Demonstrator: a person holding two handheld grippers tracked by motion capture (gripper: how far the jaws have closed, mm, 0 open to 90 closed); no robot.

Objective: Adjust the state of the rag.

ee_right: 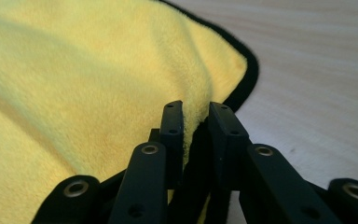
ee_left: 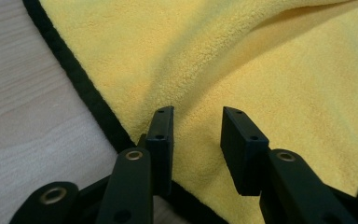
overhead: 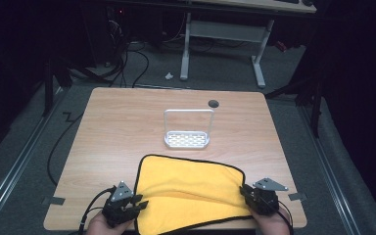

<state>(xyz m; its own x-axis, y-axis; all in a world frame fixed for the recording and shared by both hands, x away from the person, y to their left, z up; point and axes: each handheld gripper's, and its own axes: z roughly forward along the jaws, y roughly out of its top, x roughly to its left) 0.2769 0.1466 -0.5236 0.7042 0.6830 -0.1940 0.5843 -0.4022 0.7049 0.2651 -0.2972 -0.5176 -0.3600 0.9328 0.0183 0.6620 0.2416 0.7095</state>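
A yellow cloth (overhead: 191,191) with a black hem lies spread on the near half of the wooden table (overhead: 122,122). My left gripper (overhead: 139,203) sits at the cloth's near left corner. In the left gripper view its jaws (ee_left: 198,112) stand apart over the yellow cloth (ee_left: 261,60), just inside the hem, with nothing pinched. My right gripper (overhead: 245,192) is at the cloth's right edge. In the right gripper view its jaws (ee_right: 196,105) are close together with a raised fold of the yellow cloth (ee_right: 74,93) squeezed between them.
A white wire rack (overhead: 187,139) with a tall handle stands in the middle of the table beyond the cloth. A dark round hole (overhead: 213,103) is near the far edge. Grey tape marks (overhead: 54,200) sit at the near corners. A desk frame stands on the floor behind.
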